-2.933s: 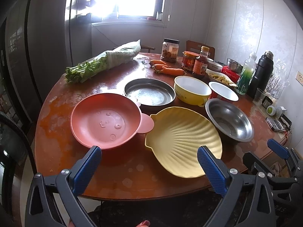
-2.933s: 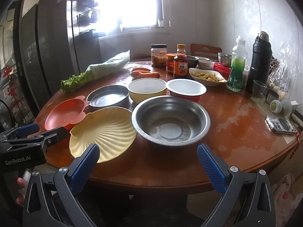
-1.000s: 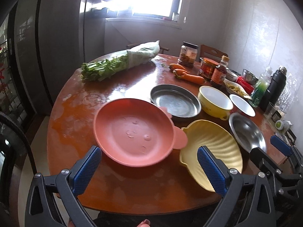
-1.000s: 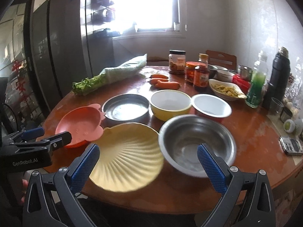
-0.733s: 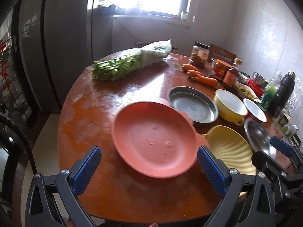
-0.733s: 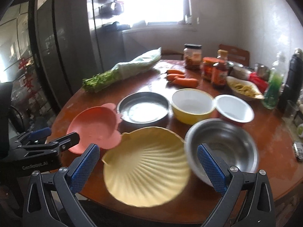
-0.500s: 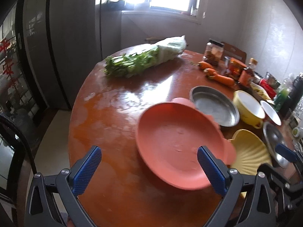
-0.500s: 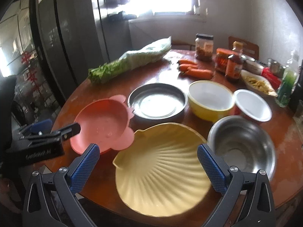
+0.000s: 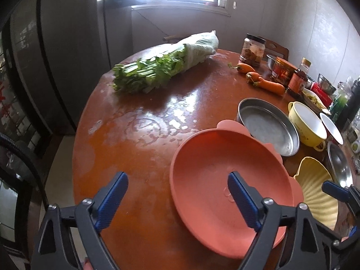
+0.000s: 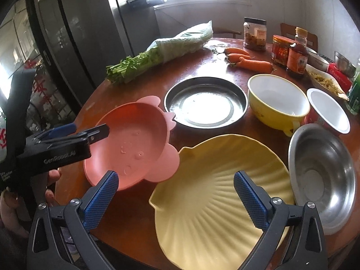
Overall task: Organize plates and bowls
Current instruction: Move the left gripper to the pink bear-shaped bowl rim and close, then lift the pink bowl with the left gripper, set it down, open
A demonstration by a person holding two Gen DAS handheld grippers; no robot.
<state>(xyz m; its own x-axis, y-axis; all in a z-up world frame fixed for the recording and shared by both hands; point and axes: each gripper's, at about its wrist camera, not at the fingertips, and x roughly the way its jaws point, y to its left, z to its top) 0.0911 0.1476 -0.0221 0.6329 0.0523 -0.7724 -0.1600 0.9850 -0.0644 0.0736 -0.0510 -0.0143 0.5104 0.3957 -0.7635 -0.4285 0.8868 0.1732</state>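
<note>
The pink plate (image 9: 229, 186) sits on the round table (image 9: 139, 135), near its front edge. The left gripper (image 9: 177, 200) is the closer one. Its two blue fingers are wide apart and hold nothing. The plate lies a little to the right of the gap, so its left rim sits between the fingers (one finger is over the plate, the other over bare table). The right gripper (image 10: 175, 193) is also wide apart and empty. It hangs over the yellow shell plate (image 10: 216, 193), which touches the pink plate's right side.
</note>
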